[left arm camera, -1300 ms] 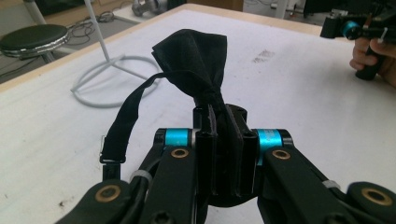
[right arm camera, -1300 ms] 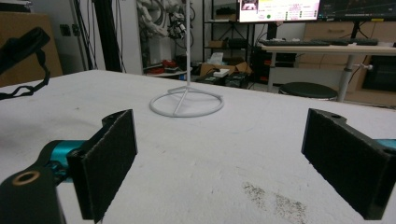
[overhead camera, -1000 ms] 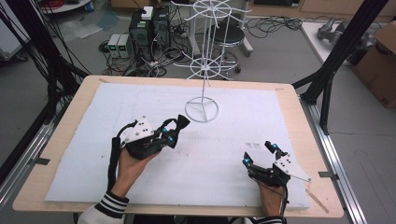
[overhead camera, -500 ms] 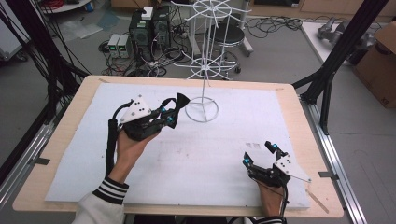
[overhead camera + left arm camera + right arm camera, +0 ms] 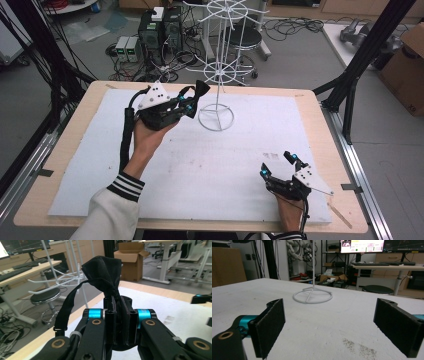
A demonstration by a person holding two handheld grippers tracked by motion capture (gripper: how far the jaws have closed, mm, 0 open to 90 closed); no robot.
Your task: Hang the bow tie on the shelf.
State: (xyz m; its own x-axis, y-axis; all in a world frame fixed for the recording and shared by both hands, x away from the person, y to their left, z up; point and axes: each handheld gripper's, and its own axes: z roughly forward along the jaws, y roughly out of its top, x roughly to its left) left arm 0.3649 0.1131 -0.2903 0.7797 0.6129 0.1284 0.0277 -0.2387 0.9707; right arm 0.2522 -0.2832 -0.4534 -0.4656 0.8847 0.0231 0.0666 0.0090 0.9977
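My left gripper (image 5: 192, 102) is raised off the table, just left of the white wire rack (image 5: 216, 117). It is shut on a black cloth piece (image 5: 201, 90), which bunches up above the jaws. In the left gripper view the cloth (image 5: 102, 267) stands between the pads of the left gripper (image 5: 119, 302), and its thin strap (image 5: 66, 307) loops down to the left. The rack's white arms (image 5: 62, 282) stand behind it. My right gripper (image 5: 276, 165) rests on the table at the near right, open, with nothing between its pads (image 5: 272, 327). The rack's ring base (image 5: 312, 297) lies ahead of it.
A white mat (image 5: 200, 170) covers the wooden table (image 5: 75, 150). Black frame posts (image 5: 350, 85) stand at the right edge. Behind the table are a stool (image 5: 247, 35), cables and electronics boxes (image 5: 150, 30) on the floor. A cardboard box (image 5: 407, 65) sits far right.
My left gripper has risen and moved away from me and rightward toward the rack, carrying the black cloth. The right gripper has stayed in place.
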